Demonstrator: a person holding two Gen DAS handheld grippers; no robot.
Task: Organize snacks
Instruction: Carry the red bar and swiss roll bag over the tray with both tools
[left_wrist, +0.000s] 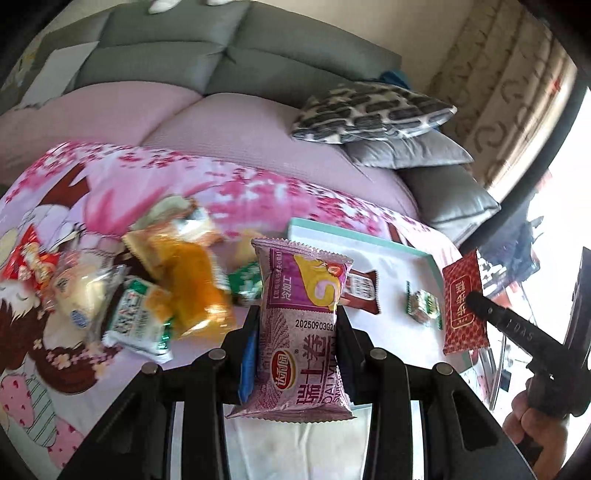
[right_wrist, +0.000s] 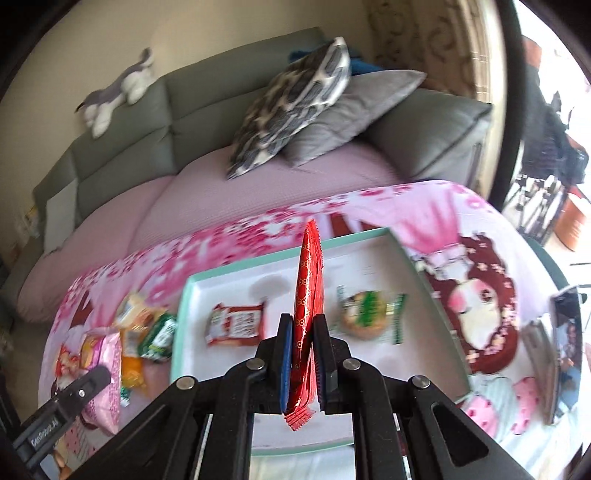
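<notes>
My left gripper is shut on a pink-purple Swiss roll packet and holds it upright above the near edge of the white tray. My right gripper is shut on a red patterned packet, held edge-on above the tray. The red packet also shows at the right of the left wrist view. In the tray lie a brown-red packet and a green-white round biscuit packet.
A heap of loose snack packets lies on the pink cartoon cloth left of the tray. A grey sofa with pillows stands behind. A phone lies at the right.
</notes>
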